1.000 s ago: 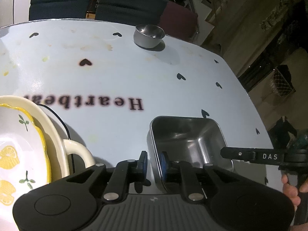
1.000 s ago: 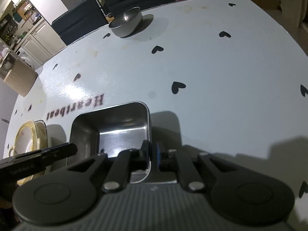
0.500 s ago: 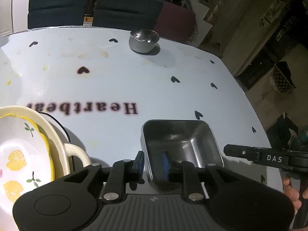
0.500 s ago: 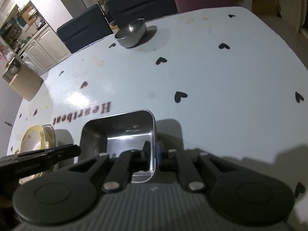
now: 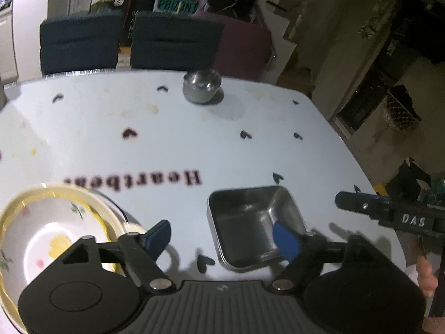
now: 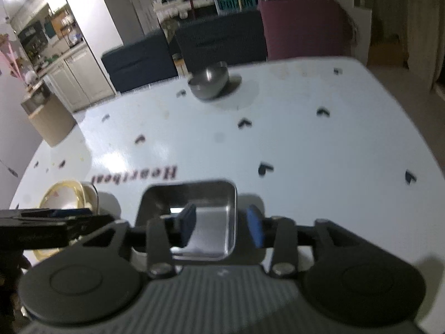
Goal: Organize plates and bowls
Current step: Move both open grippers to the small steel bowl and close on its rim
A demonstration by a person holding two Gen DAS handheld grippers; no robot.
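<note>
Both jaws were opening and gripped nothing: the left gripper [image 5: 222, 236] and right gripper [image 6: 221, 224] each straddled a wall of the square steel tray [image 5: 244, 217], low centre on the bench [image 5: 194, 139].

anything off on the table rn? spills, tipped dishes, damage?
Nothing tipped or broken. The square steel tray sits flat, the round steel bowl is upright at the far edge, and the lemon-print plate rests nested in a cream dish. Only oddity: faint yellowish-brown stains on the tablecloth near the far edge.
</note>
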